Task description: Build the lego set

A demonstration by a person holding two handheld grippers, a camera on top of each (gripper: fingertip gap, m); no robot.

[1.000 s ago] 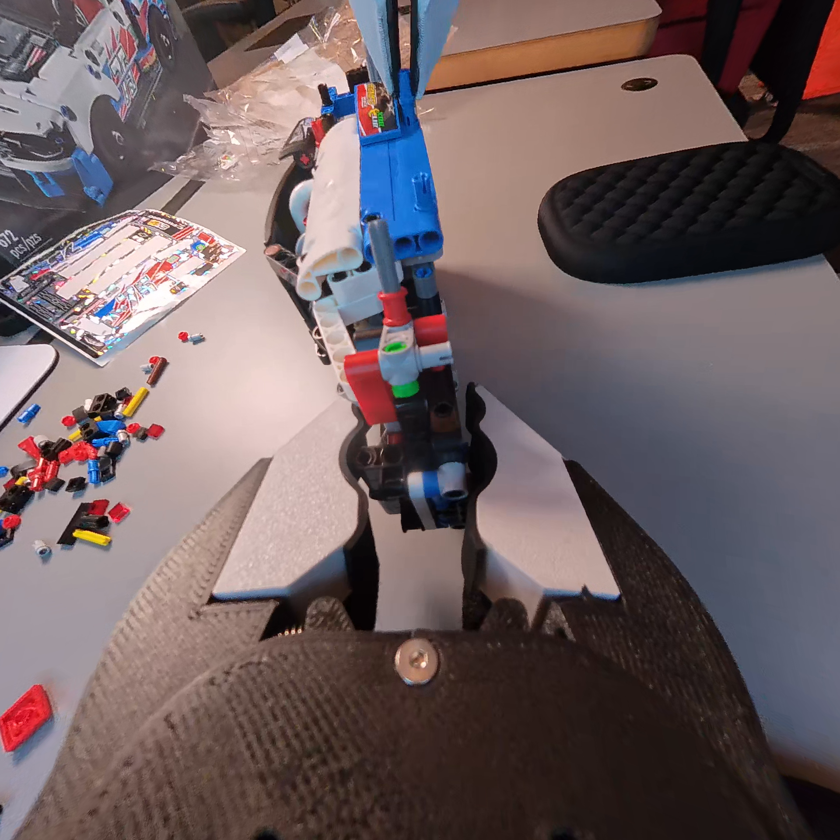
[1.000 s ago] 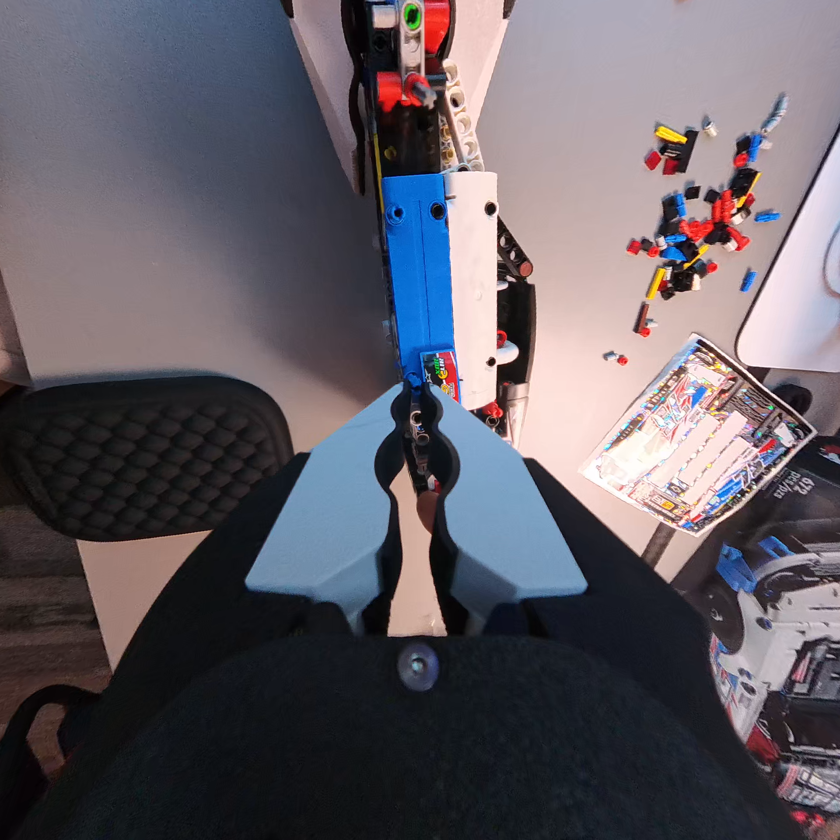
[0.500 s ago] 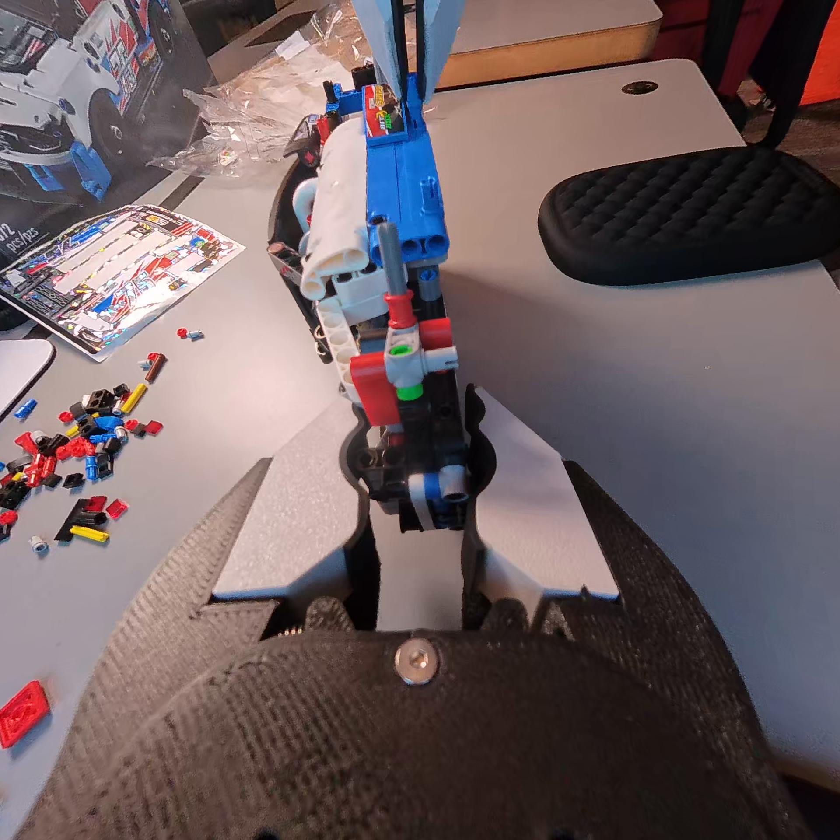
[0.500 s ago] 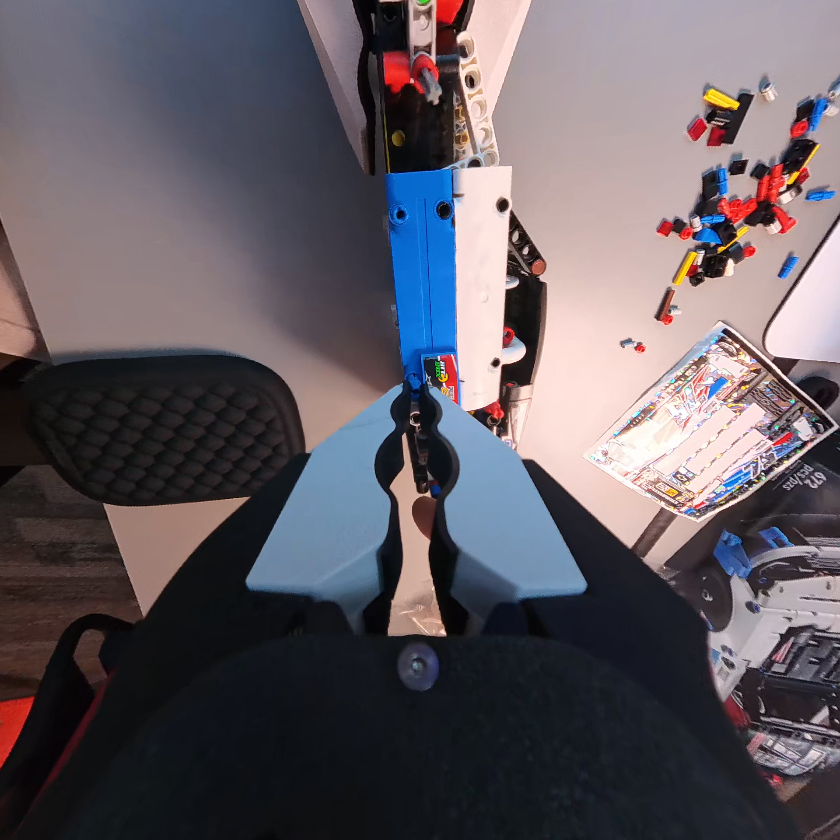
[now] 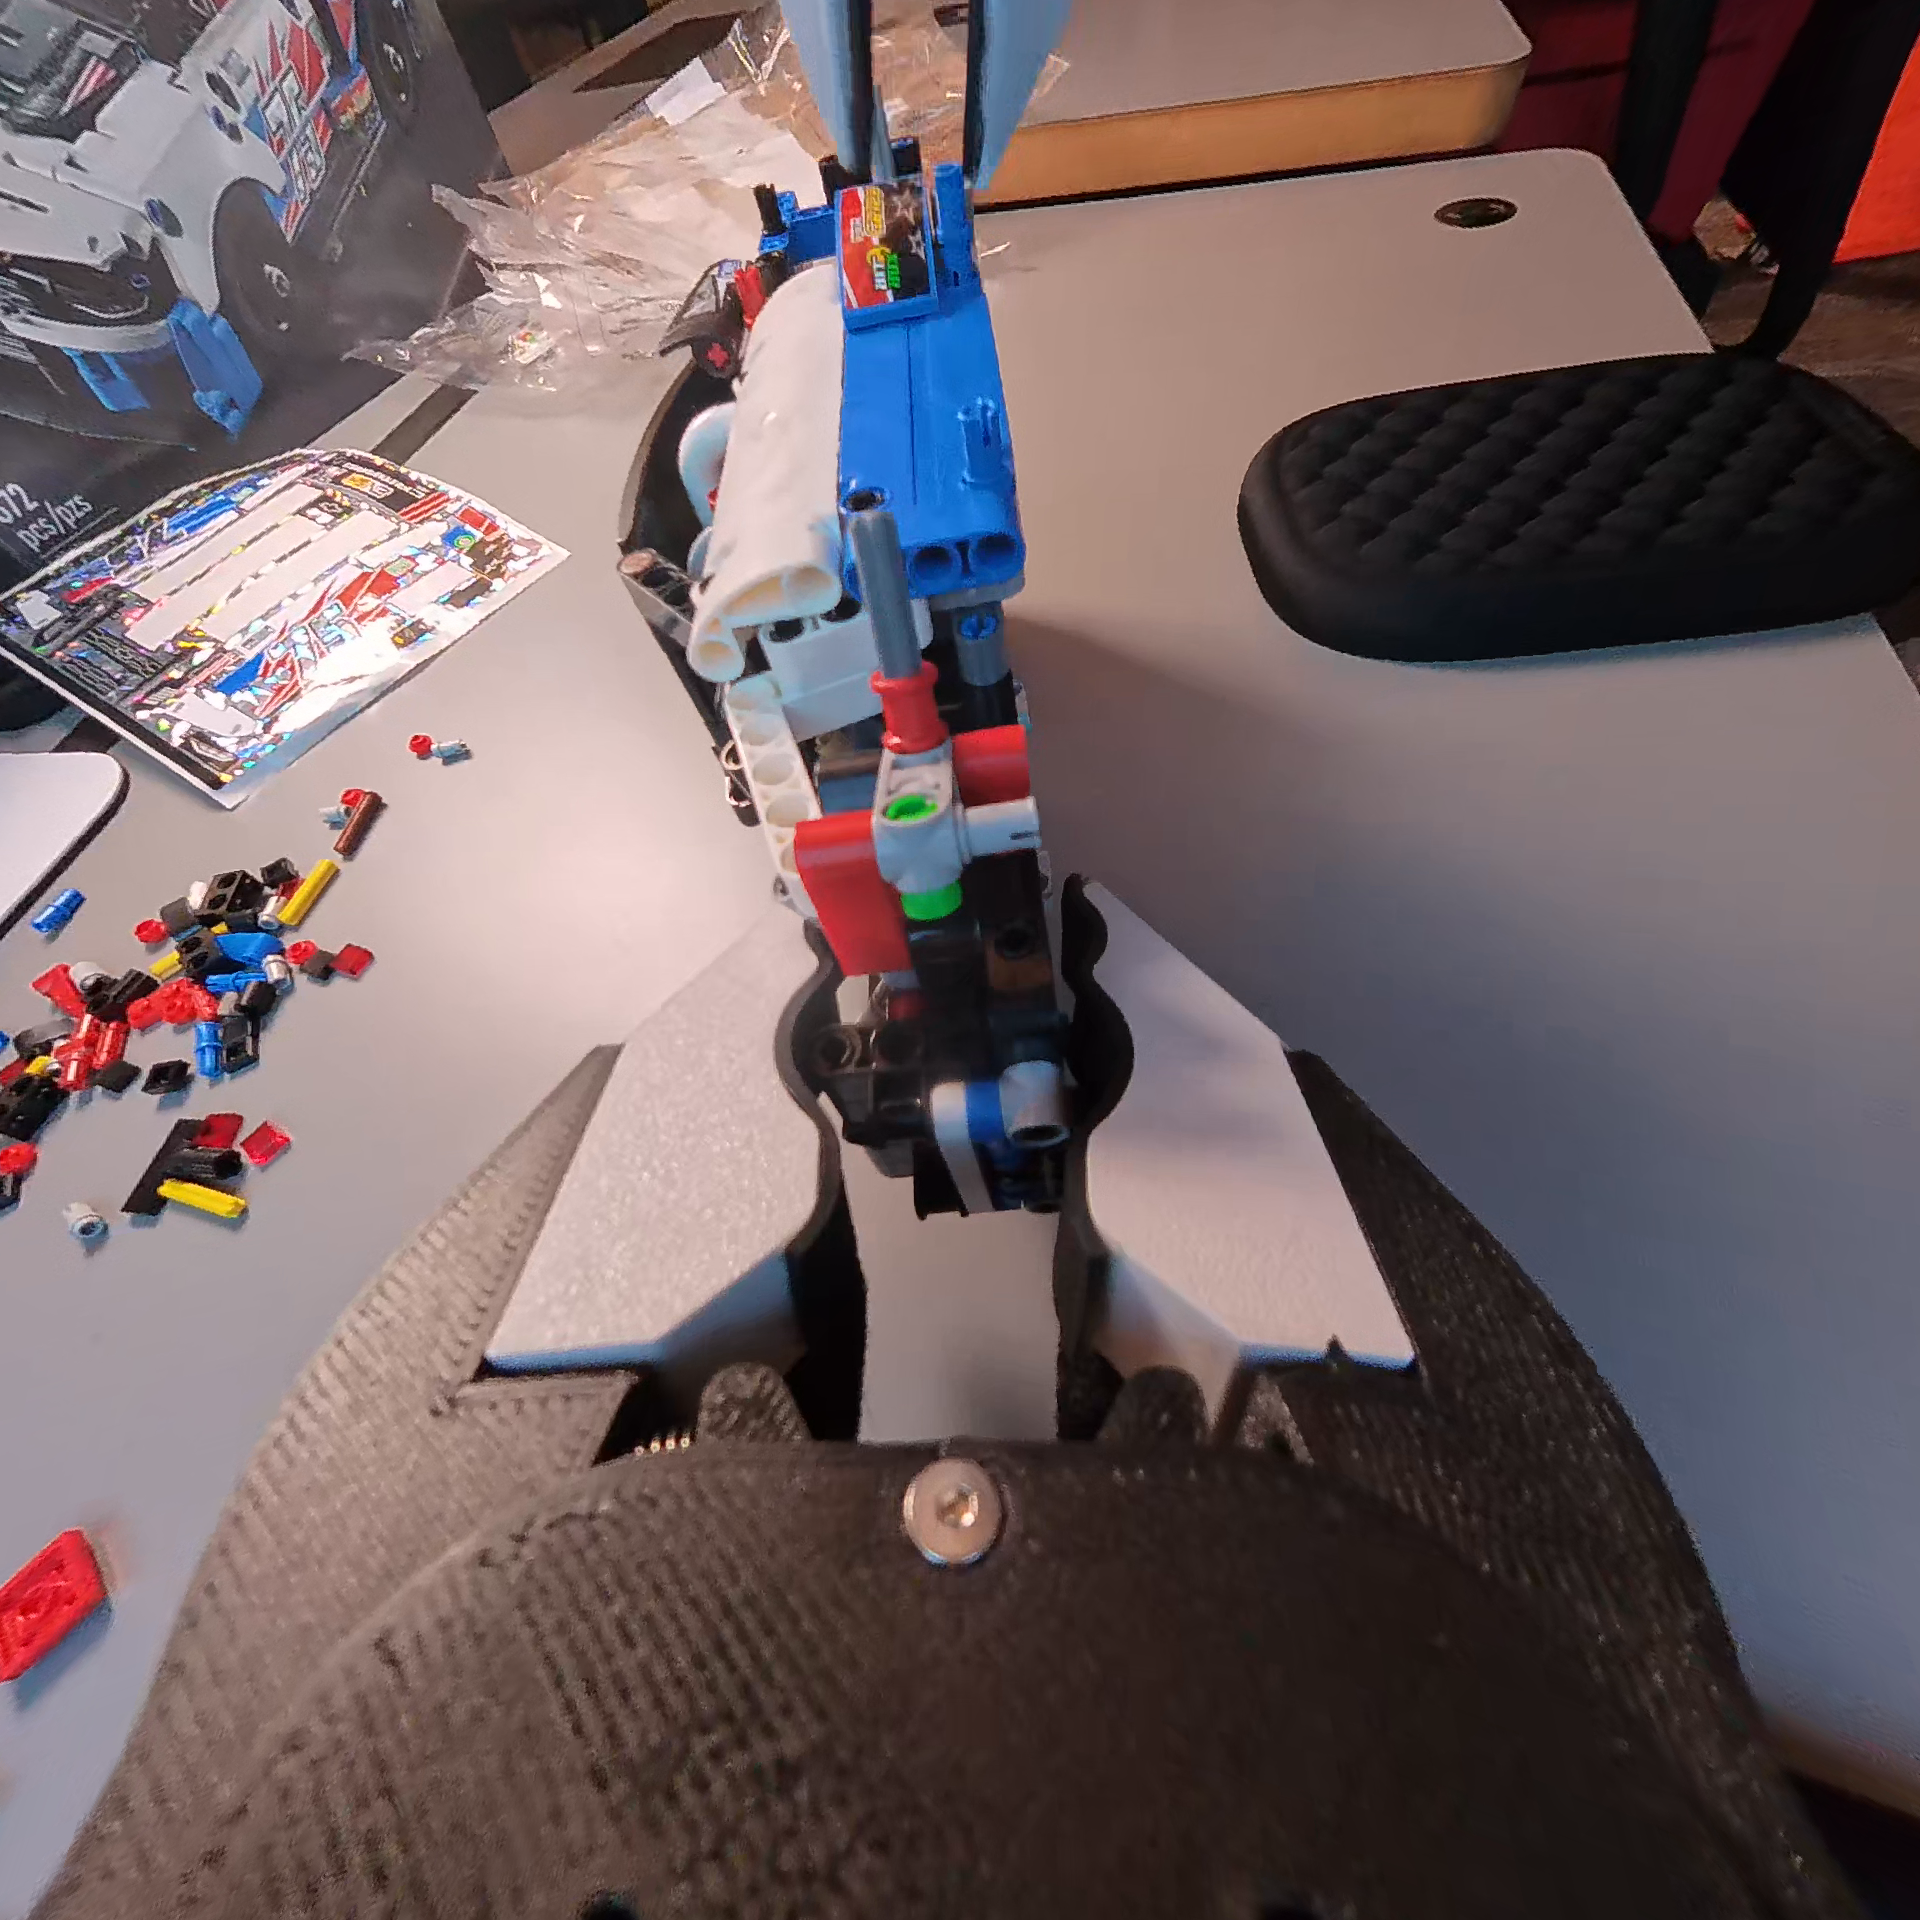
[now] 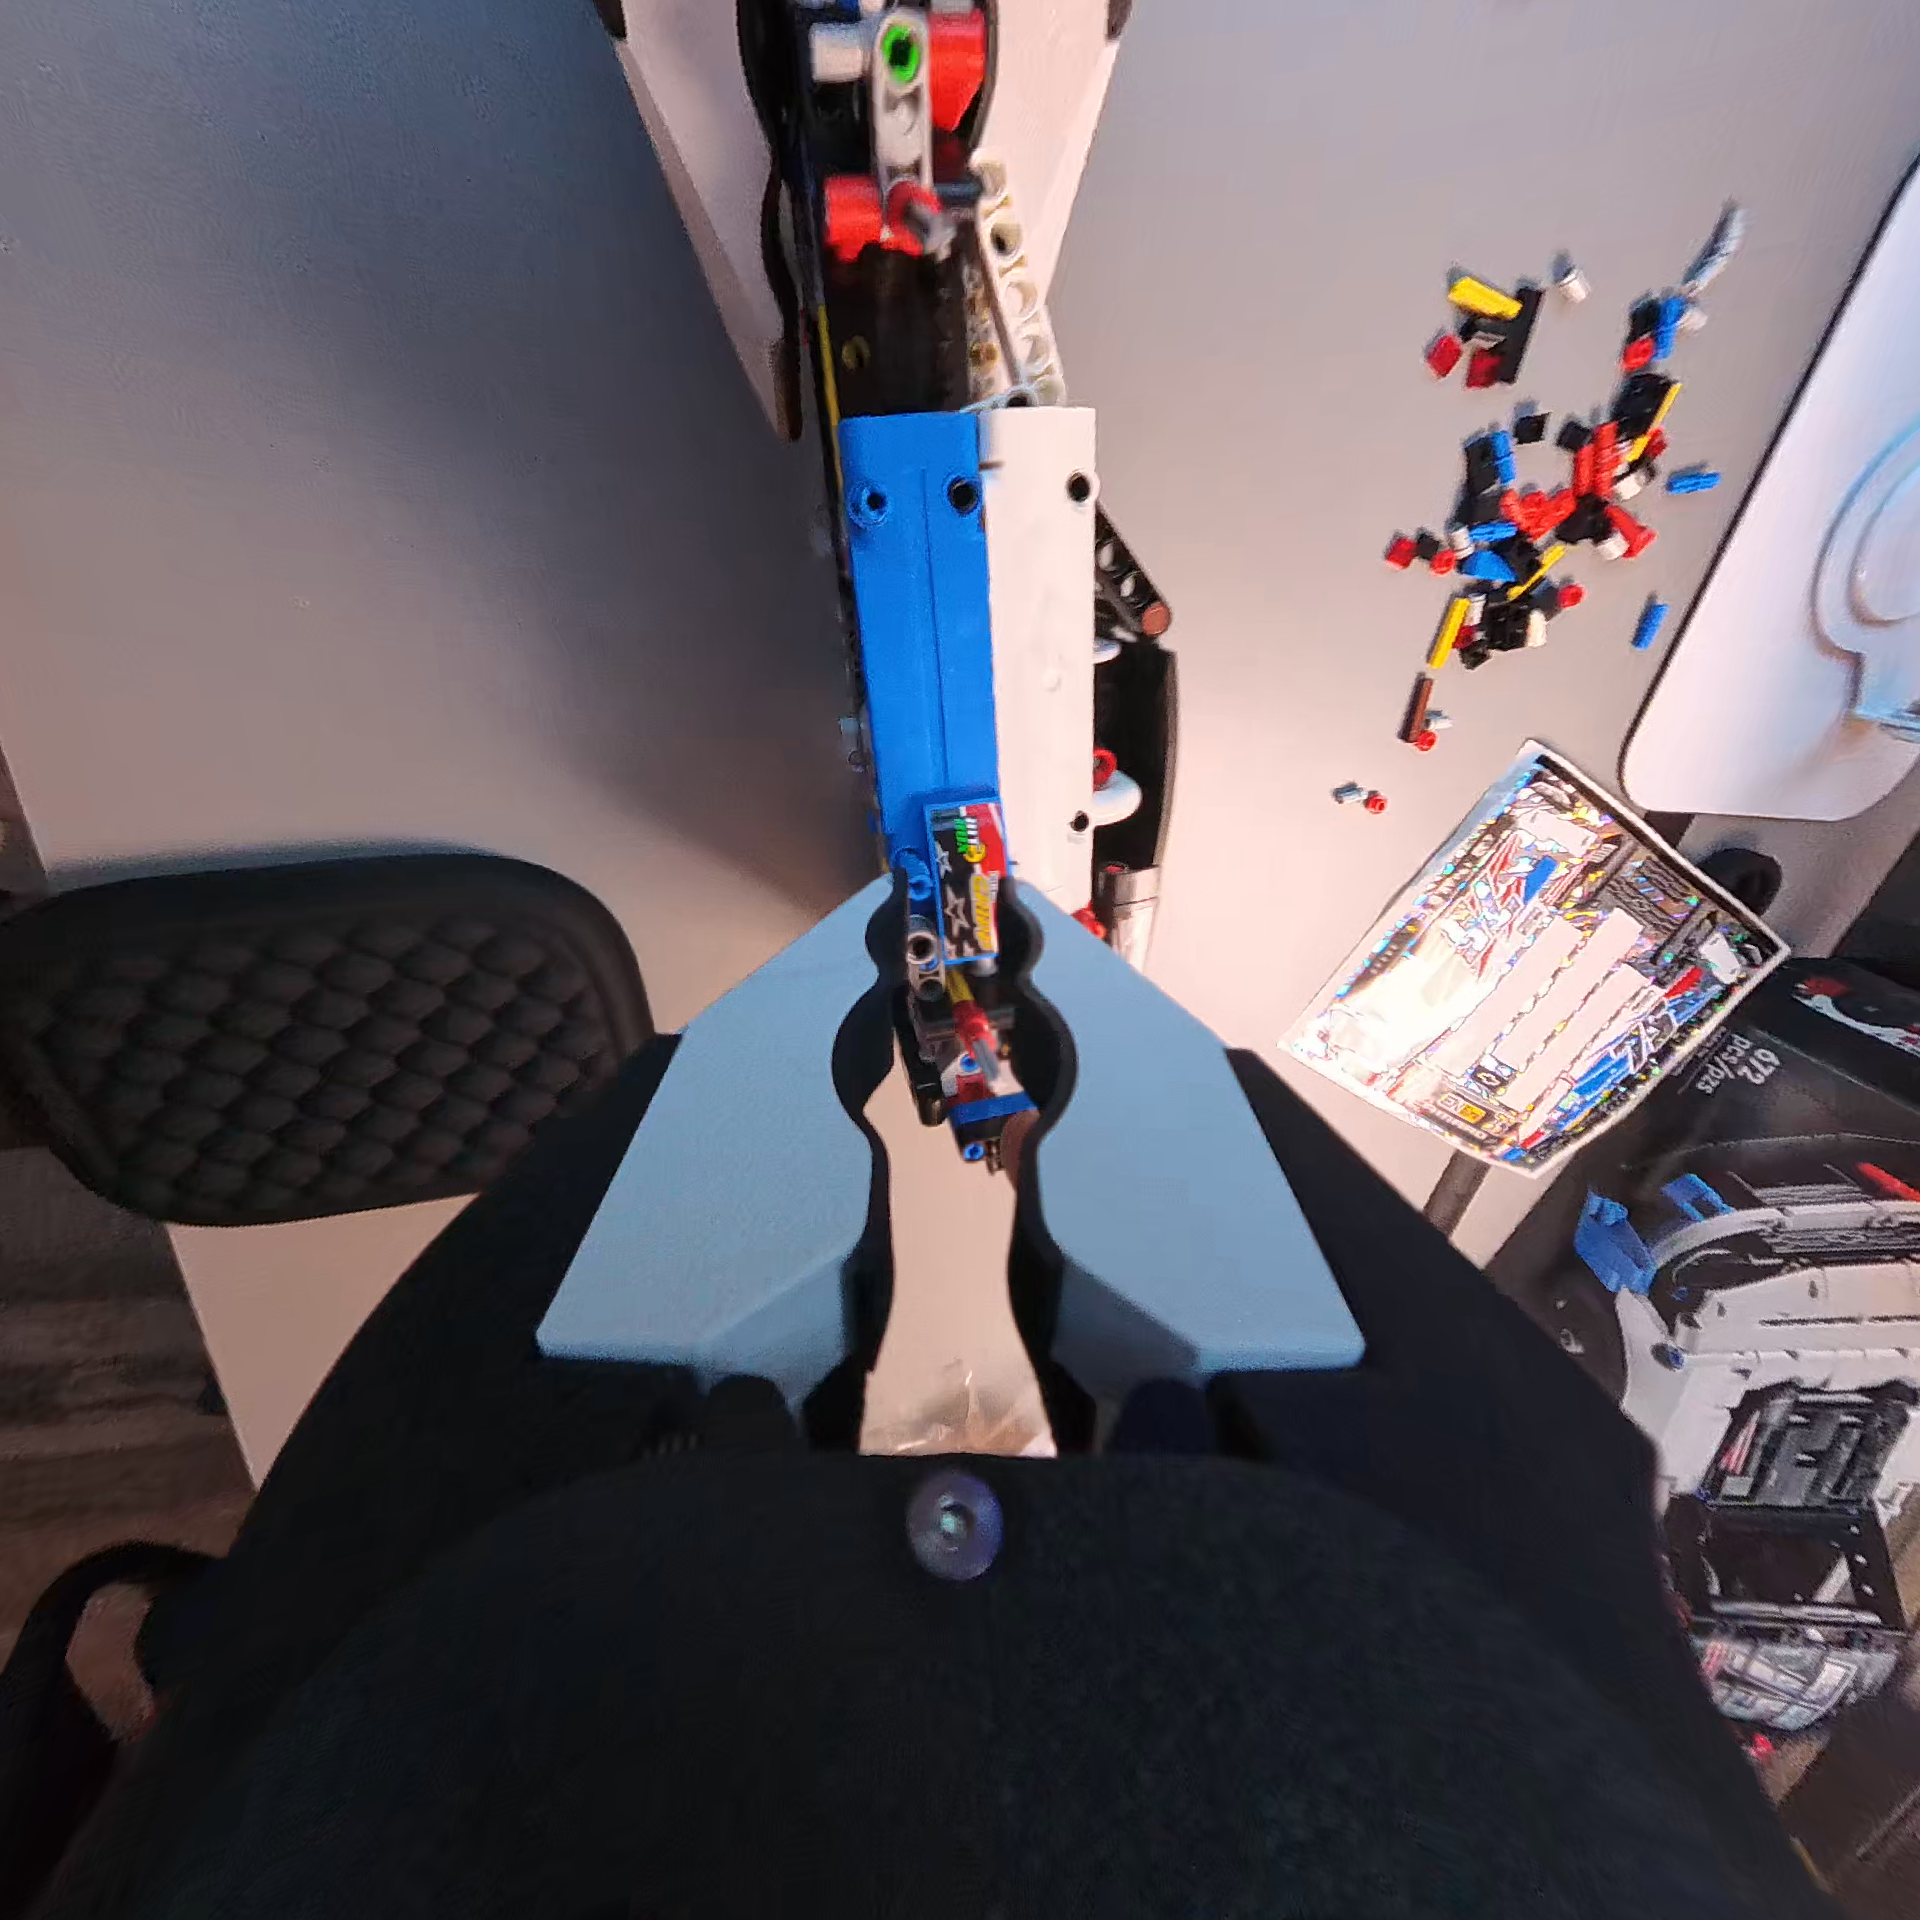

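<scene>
Here the lego model (image 5: 914, 582), a long blue, white and black build, hangs above the grey table (image 5: 1403, 935), gripped at both ends. The left gripper (image 5: 951, 1049) is clenched on the model's black near end, its pale fingers (image 5: 686, 1143) pressing the bricks from either side; seen from this wrist camera the model runs toward 12 o'clock, where the right gripper's light blue tips meet its far end. In the right wrist view the right gripper (image 6: 956, 997) is likewise clamped on the model (image 6: 925, 623), just behind the small stickered blue tile (image 6: 966, 883), though its jaws stand somewhat apart around the bricks. In the left view, loose pieces (image 5: 156, 1018) in red, black, blue and yellow lie scattered at 9 o'clock, well apart from the model. The sticker sheet (image 5: 260, 603) rests at 10 o'clock, with the set box (image 5: 187, 208) beyond it and crumpled clear bags (image 5: 623, 260) at 11 o'clock. A black padded armrest (image 5: 1558, 509) sits at 2 o'clock.
</scene>
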